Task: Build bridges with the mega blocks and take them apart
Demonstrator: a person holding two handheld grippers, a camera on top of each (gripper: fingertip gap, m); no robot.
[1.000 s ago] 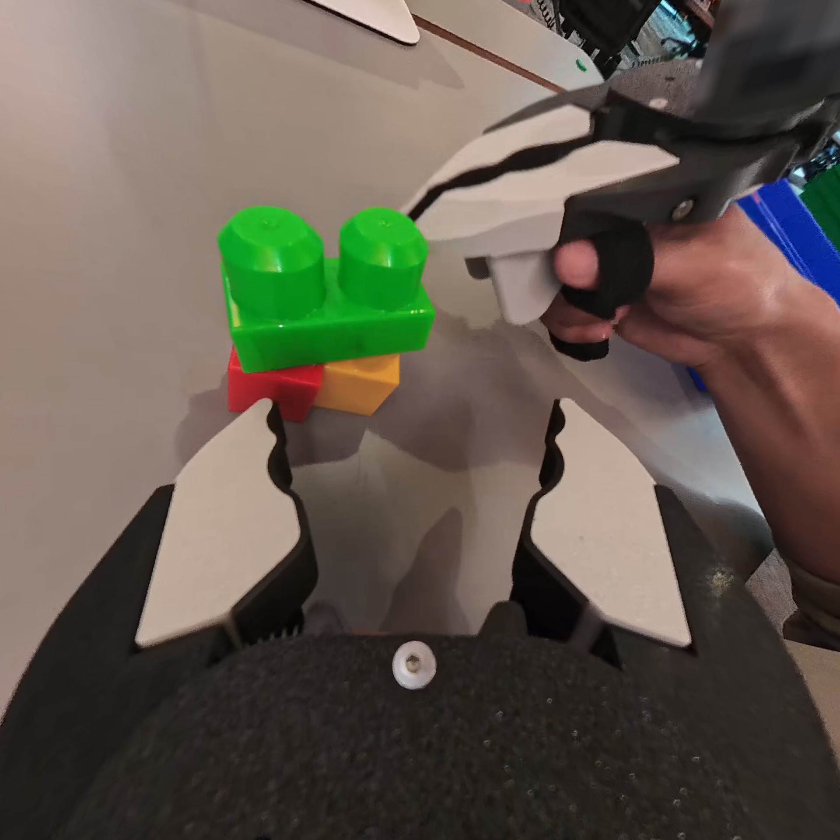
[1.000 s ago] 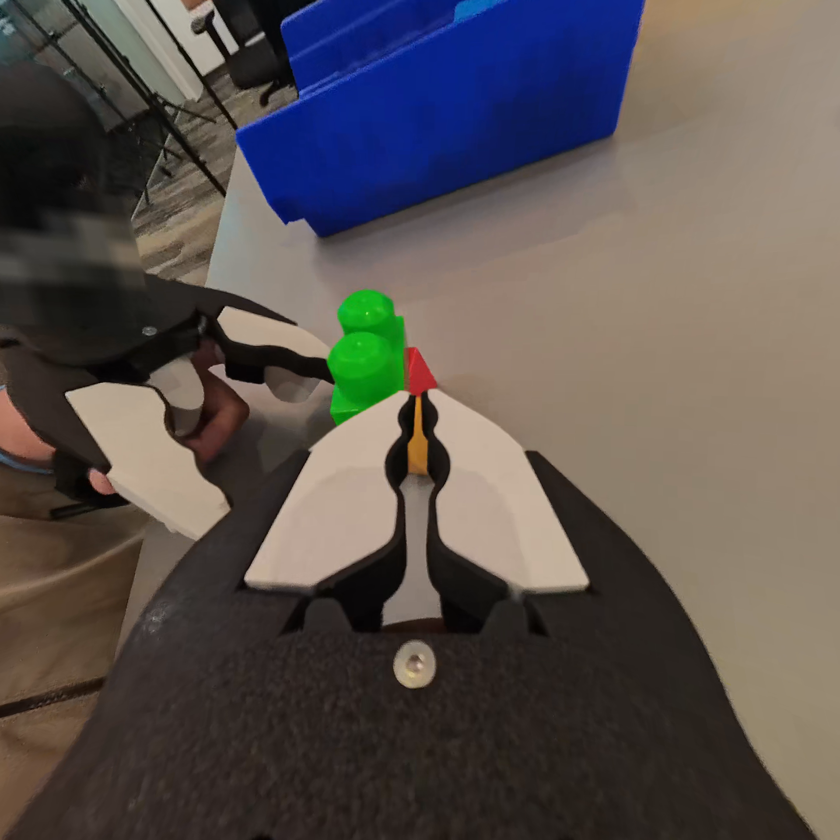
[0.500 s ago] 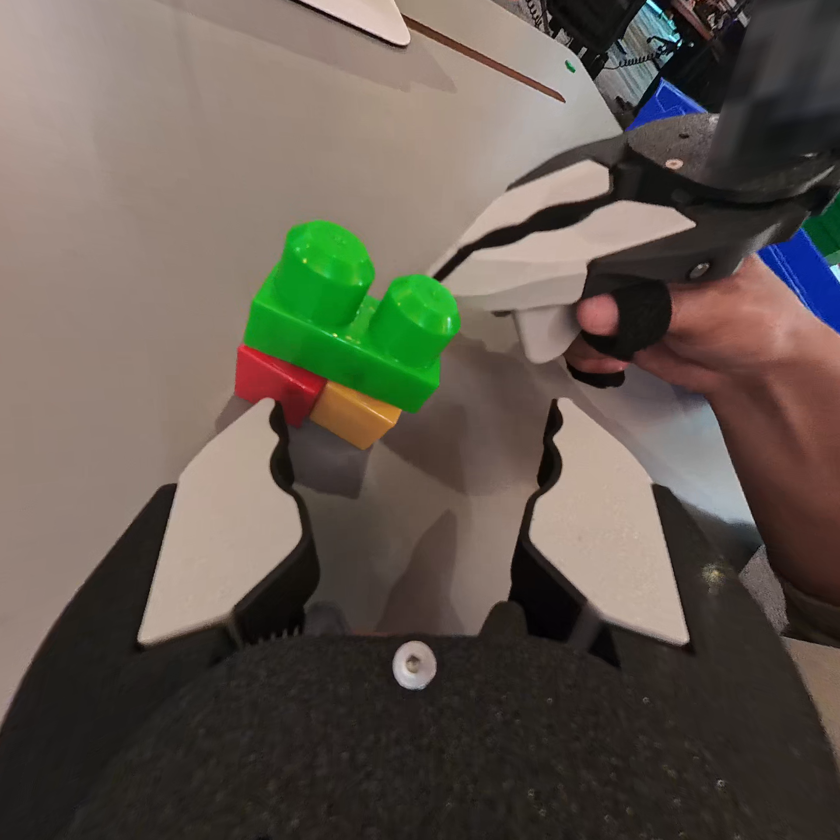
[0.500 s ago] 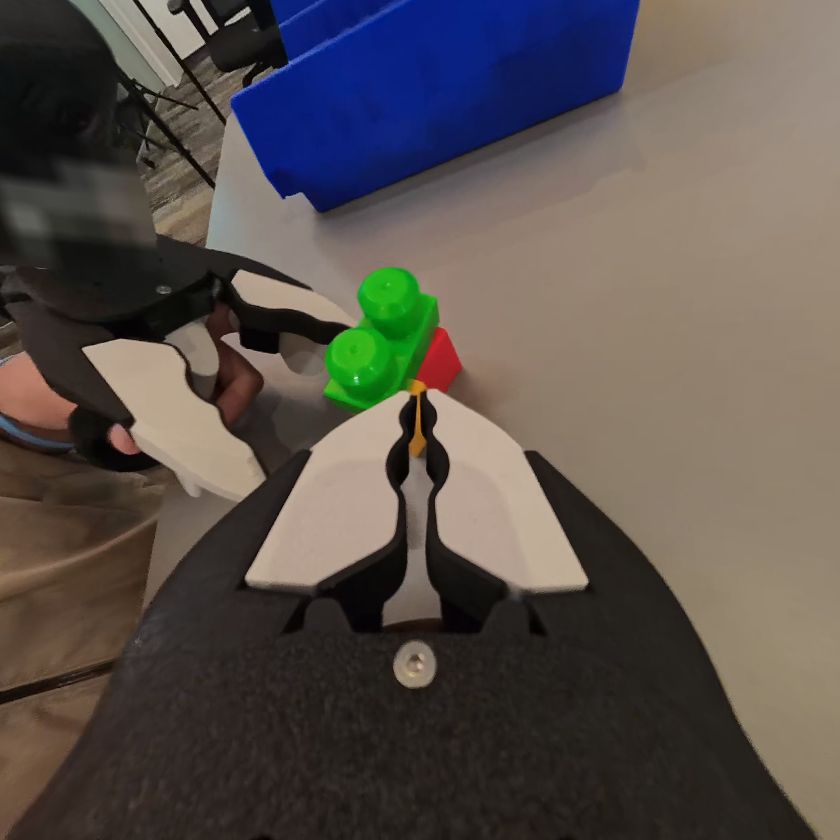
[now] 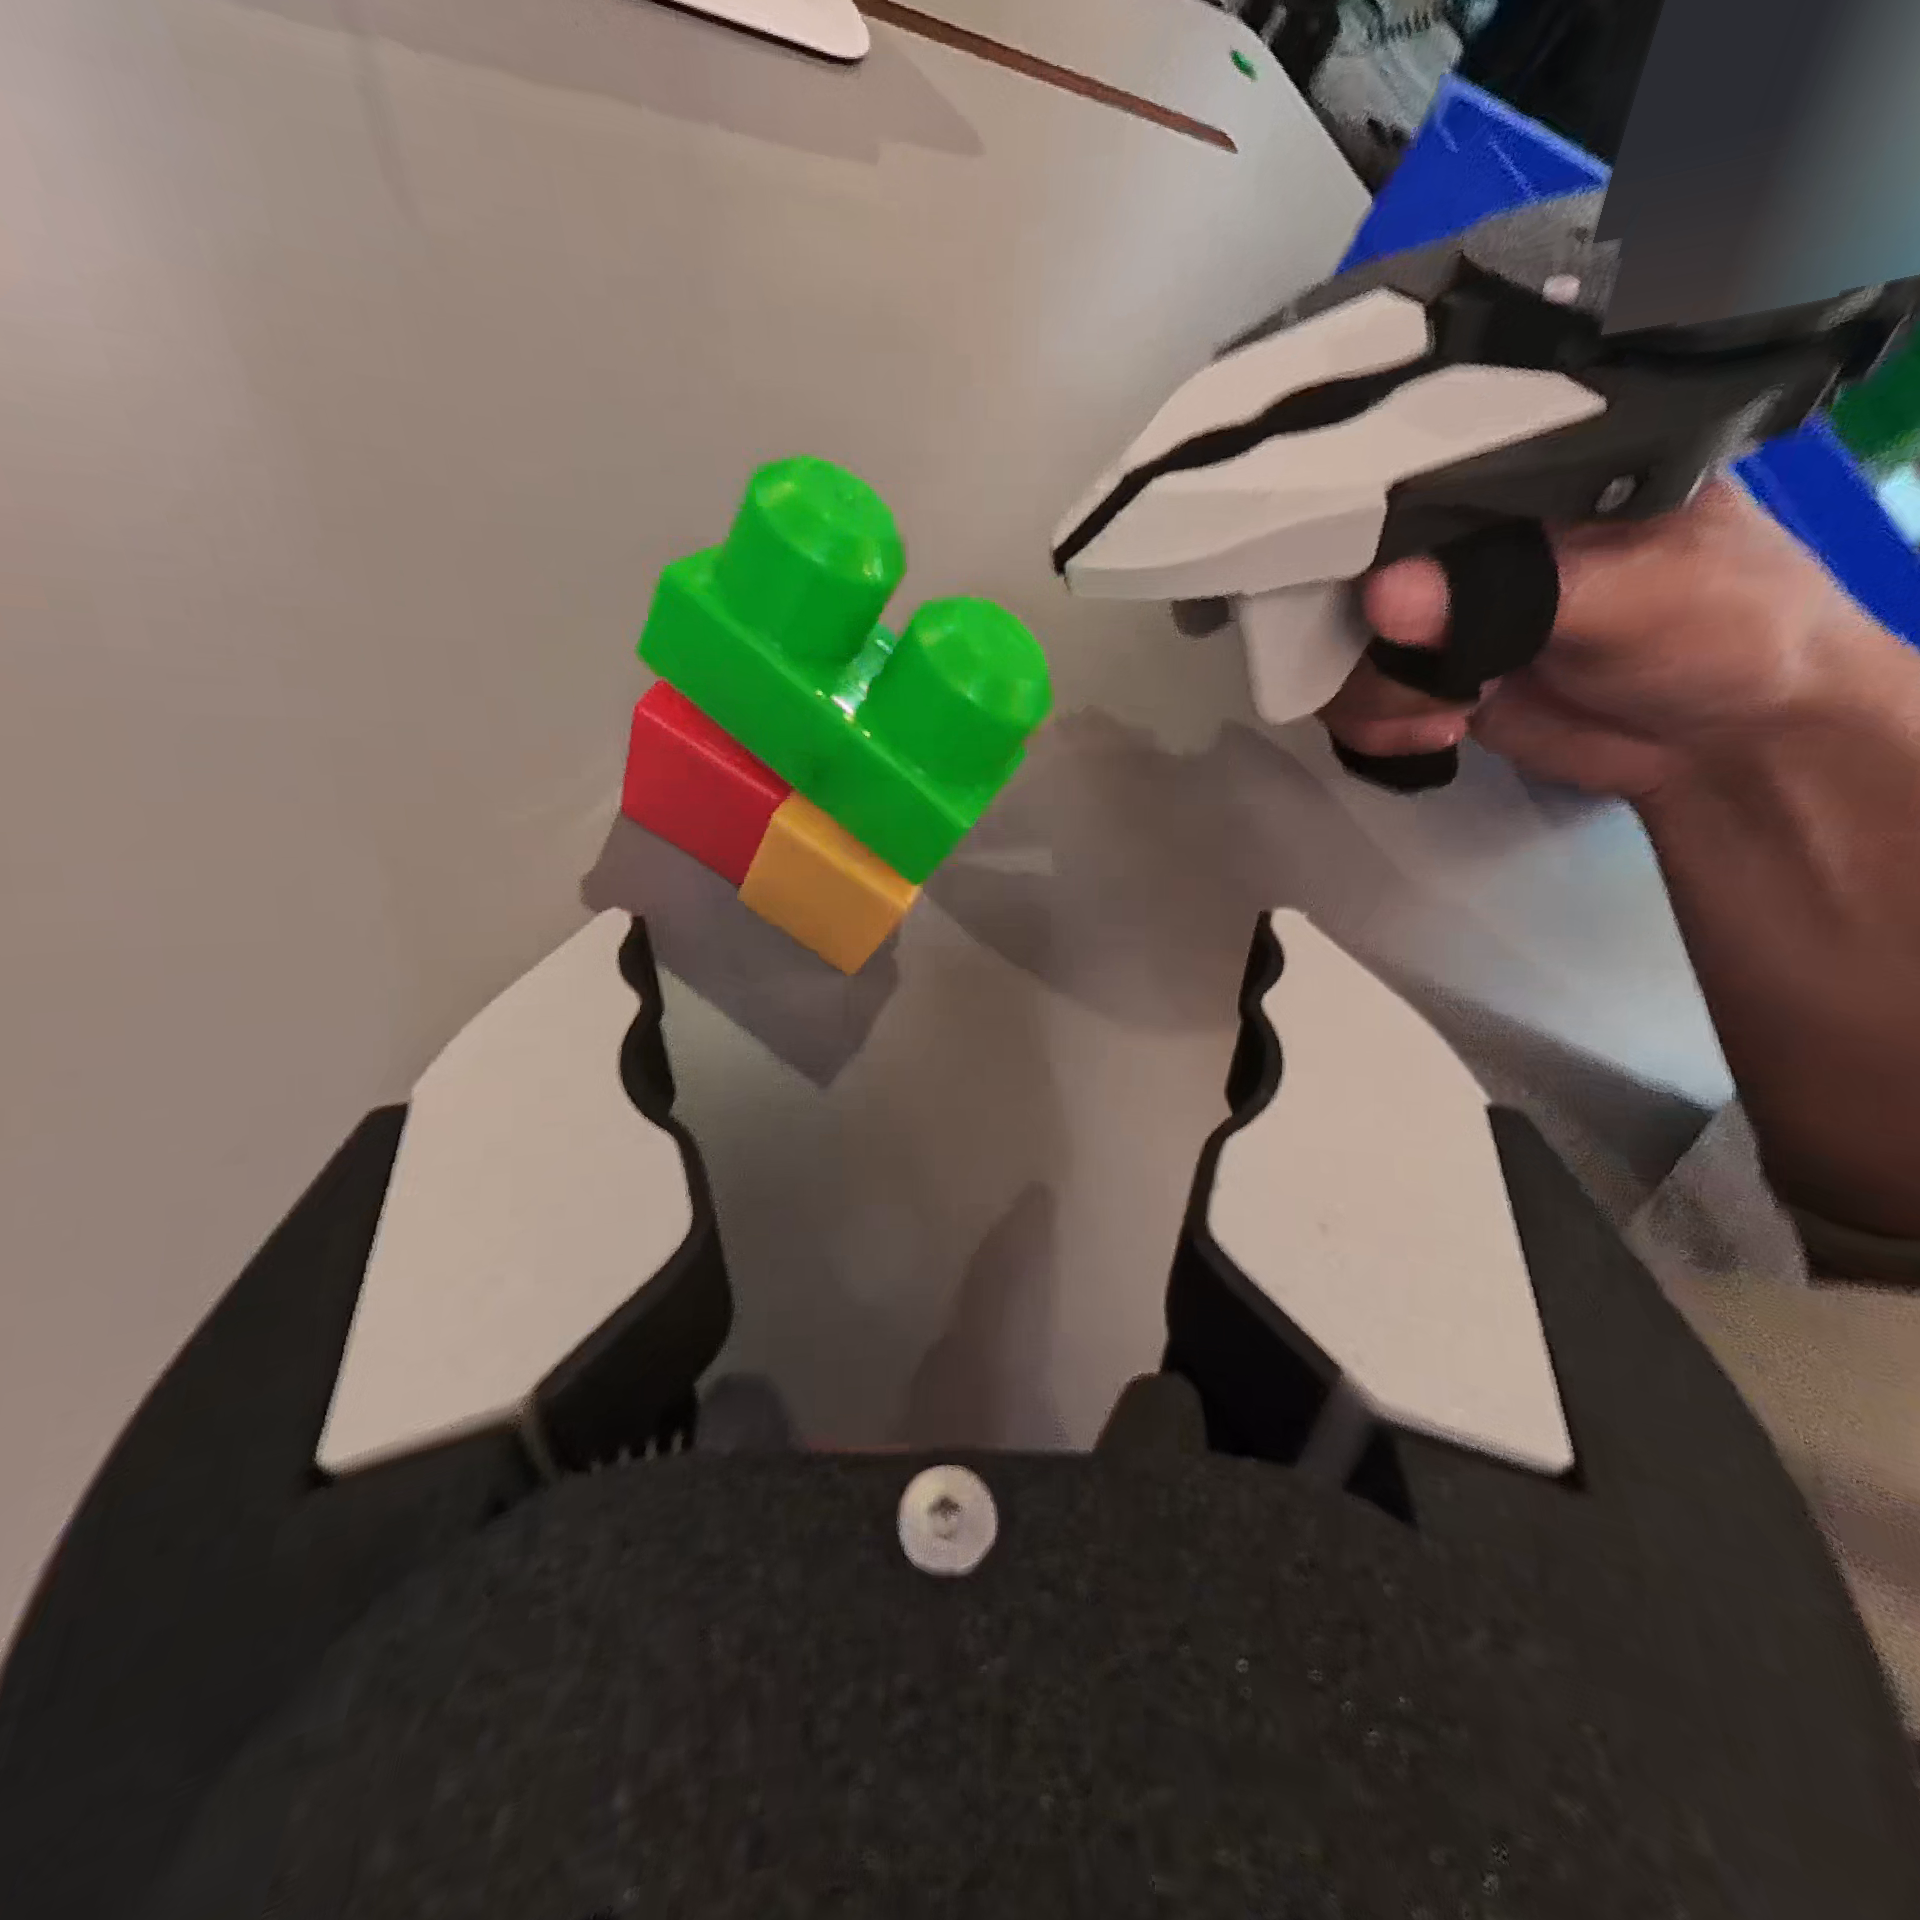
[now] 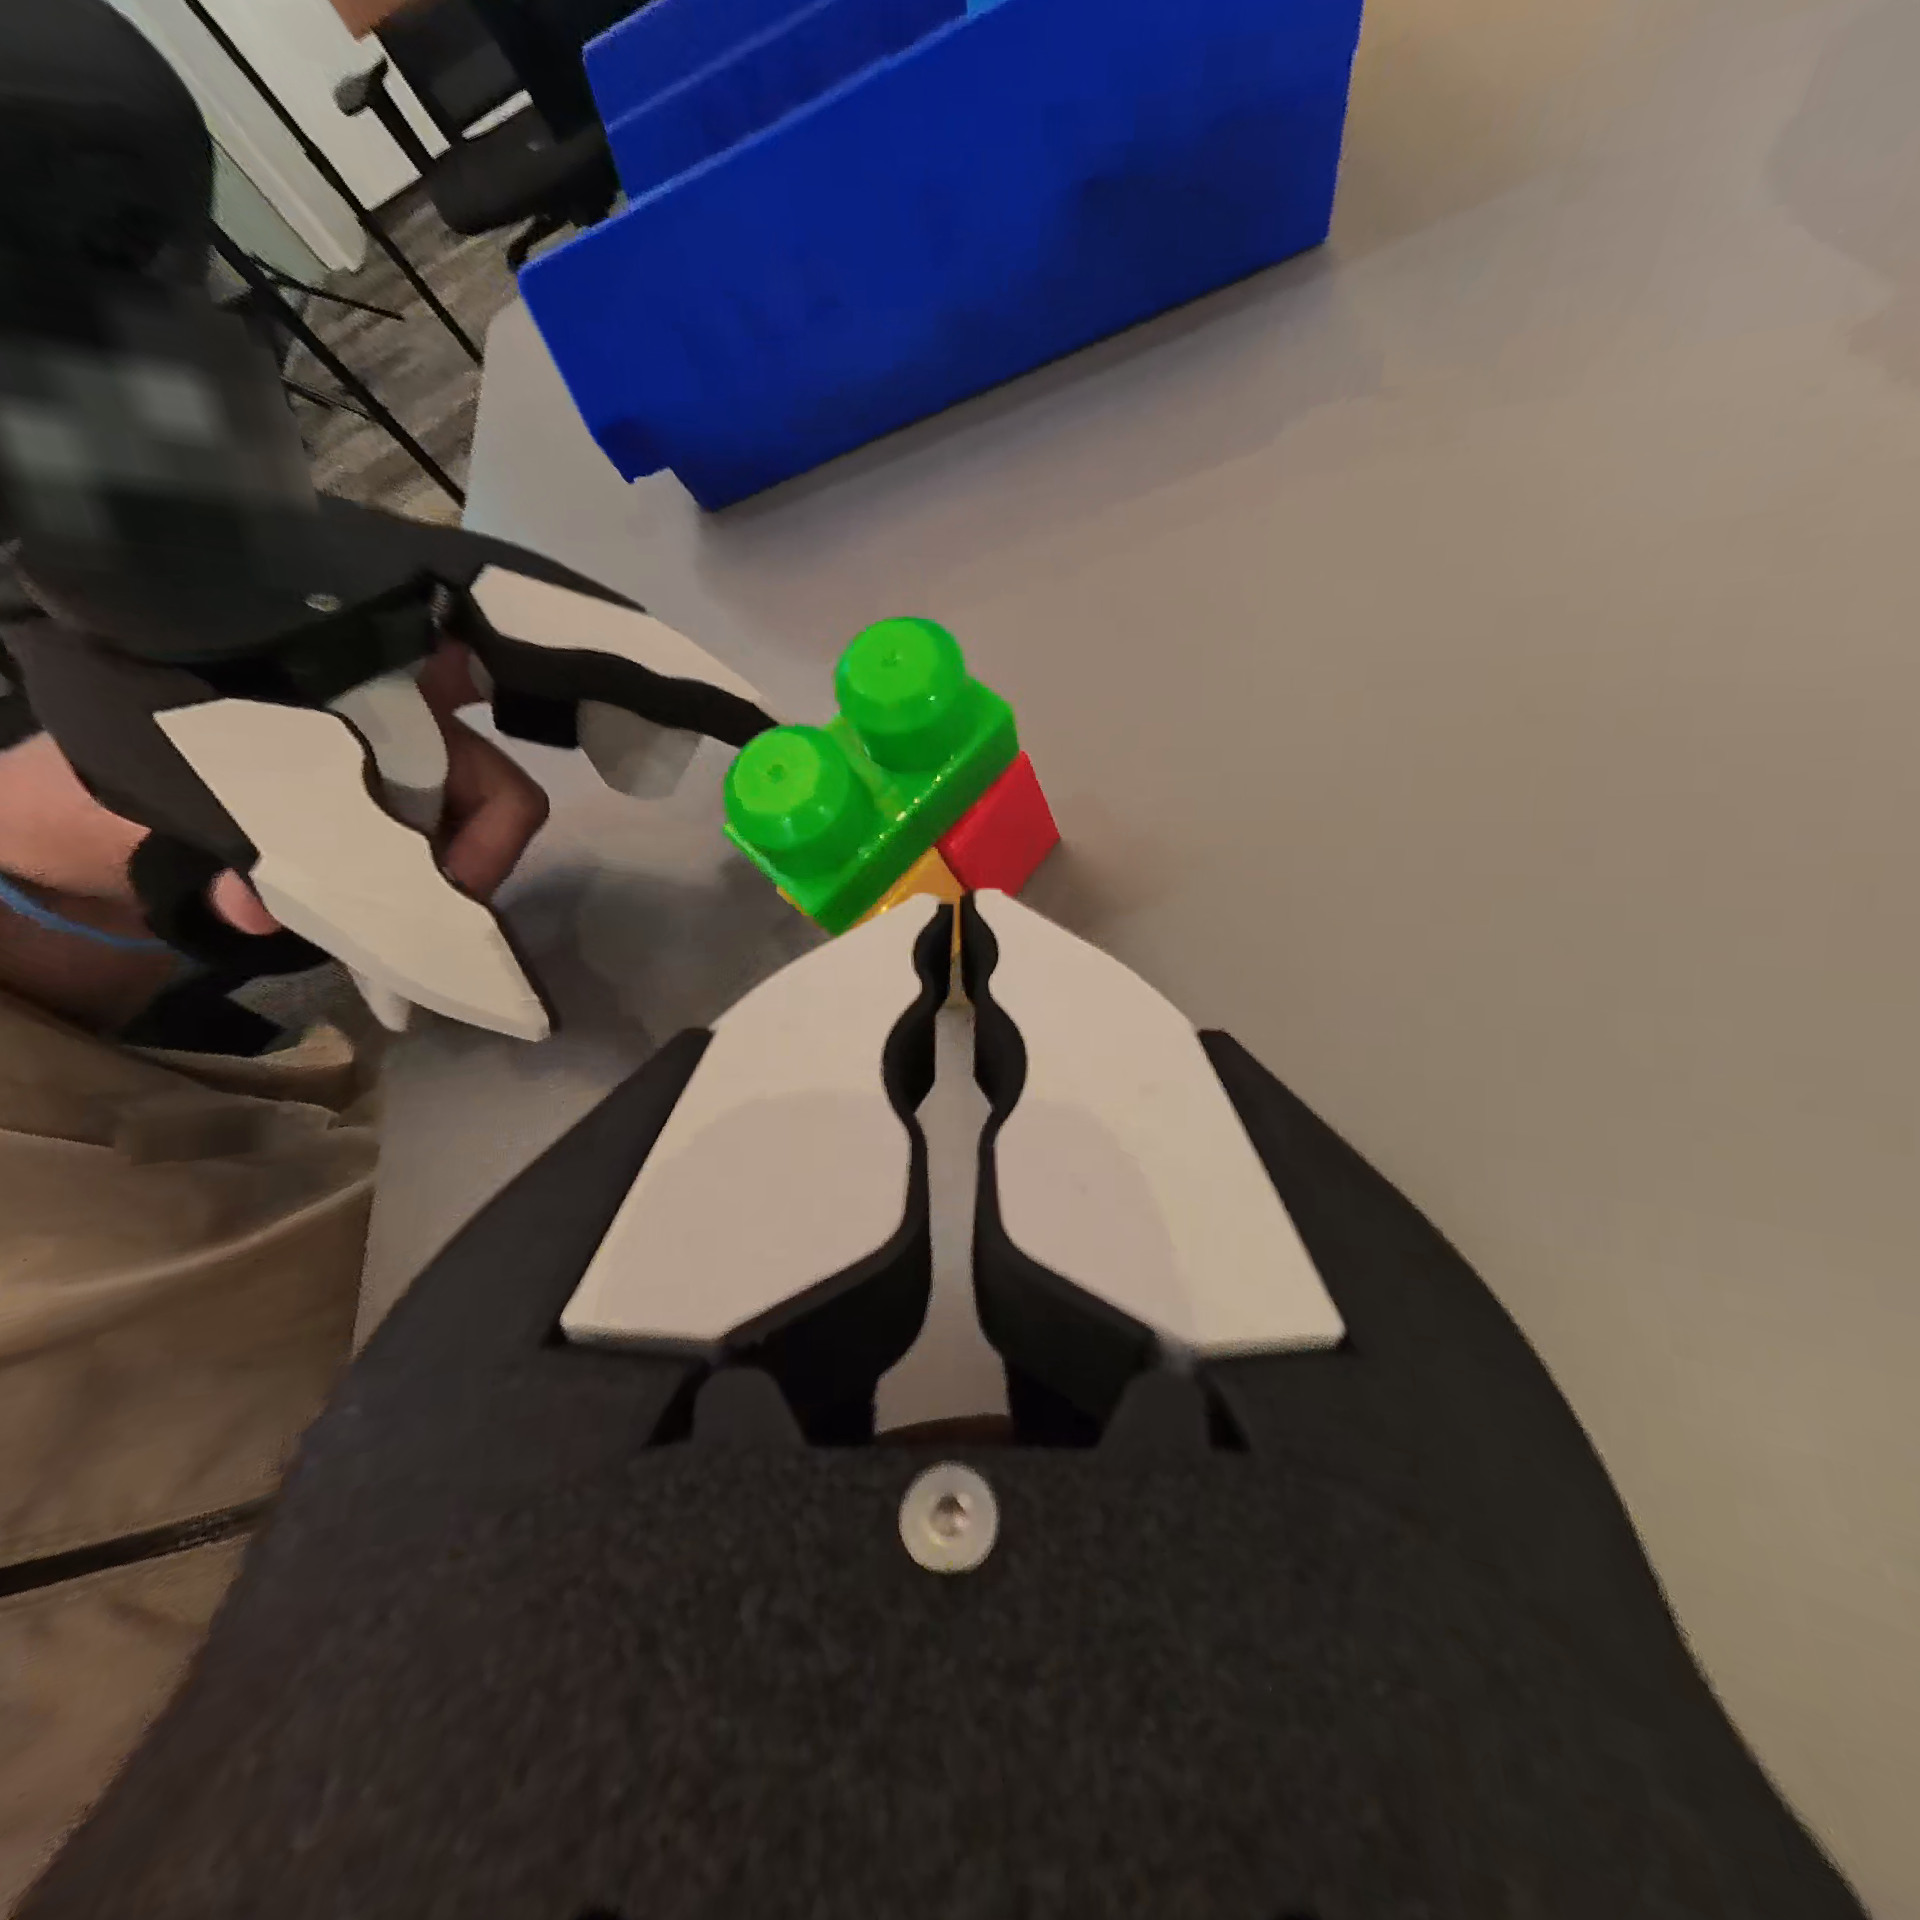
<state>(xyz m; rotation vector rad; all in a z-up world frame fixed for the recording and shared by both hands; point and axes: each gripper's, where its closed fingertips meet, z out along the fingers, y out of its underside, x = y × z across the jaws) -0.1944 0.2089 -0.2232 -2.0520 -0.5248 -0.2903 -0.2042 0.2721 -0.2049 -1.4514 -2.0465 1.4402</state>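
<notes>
A green two-stud block (image 5: pixel 831 717) sits on a red block (image 5: pixel 696 779) and a yellow block (image 5: pixel 826 899) on the grey table. My left gripper (image 5: pixel 940 925) is open and empty, just short of the stack, with the yellow block near its gap. My right gripper (image 6: pixel 951 909) is shut and empty, its tips close to the stack's yellow corner (image 6: pixel 914 883). In the left wrist view the right gripper (image 5: pixel 1065 561) is right of the green block, apart from it. The right wrist view shows the green block (image 6: pixel 873 769), the red block (image 6: pixel 1003 831) and the open left gripper (image 6: pixel 655 873).
A blue bin (image 6: pixel 935 239) stands beyond the stack, near the table's edge; it also shows in the left wrist view (image 5: pixel 1475 177). A hand (image 5: pixel 1662 707) holds the right gripper. A white board corner (image 5: pixel 769 16) lies at the far side. One gripper's finger ends stand about 8 centimetres off the other's.
The three-block stack has turned on the table, so the green block now lies diagonally in both views. The shut right gripper, earlier at the green stud, has drawn back a little.
</notes>
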